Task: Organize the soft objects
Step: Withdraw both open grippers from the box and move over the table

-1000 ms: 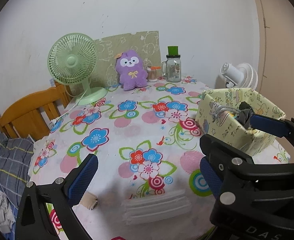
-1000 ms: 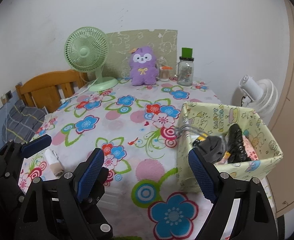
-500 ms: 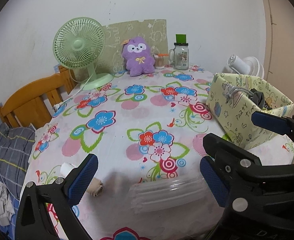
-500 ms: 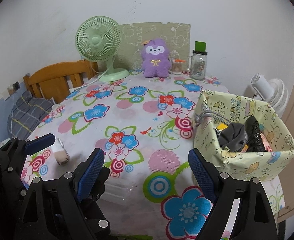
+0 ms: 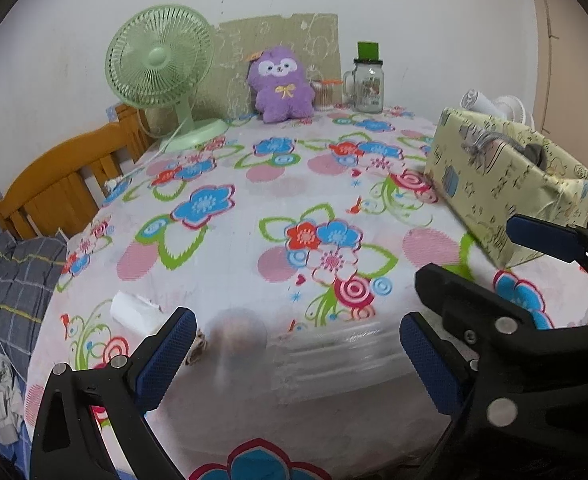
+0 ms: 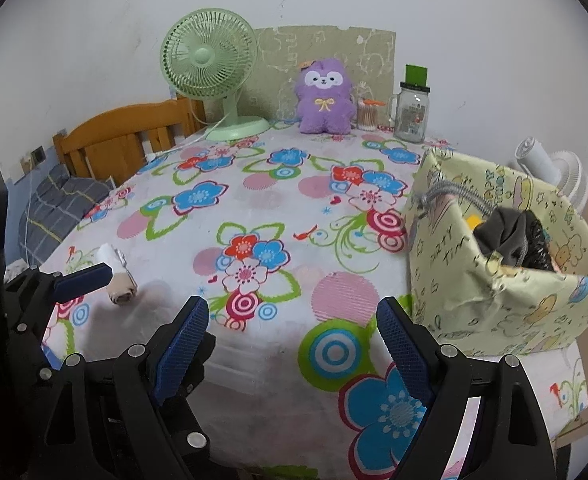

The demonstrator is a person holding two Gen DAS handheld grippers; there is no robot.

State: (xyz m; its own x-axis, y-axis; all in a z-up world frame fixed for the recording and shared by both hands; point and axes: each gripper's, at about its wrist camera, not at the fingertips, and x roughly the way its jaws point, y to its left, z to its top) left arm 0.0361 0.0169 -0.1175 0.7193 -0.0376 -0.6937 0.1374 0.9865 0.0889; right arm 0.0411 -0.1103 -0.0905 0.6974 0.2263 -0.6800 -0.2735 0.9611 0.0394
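Left wrist view. Left gripper: blue-padded jaws spread wide, nothing between them, held over the near edge of the table, which wears a floral cloth. Rolled beige-and-white sock: lies on the cloth near the left edge, just beyond the left jaw, partly hidden by it; no contact visible. Fabric bin: pale yellow, cartoon print, stands at the right edge of the table, dark soft items showing at its rim. Right gripper: one blue finger enters from the right, in front of the bin. Back row by the wall: green desk fan, purple plush toy, glass mug jar with a green lid. Wooden chair stands beside the table at left.

Right wrist view. Right gripper: jaws set wide apart, empty, above the near table edge. Sock lies at the far left on the cloth, touching or just behind a blue finger of the left gripper; which, I cannot tell. Bin stands just right of the right jaw, open top holding grey and black cloth items. Fan, plush toy and jar line the far edge.
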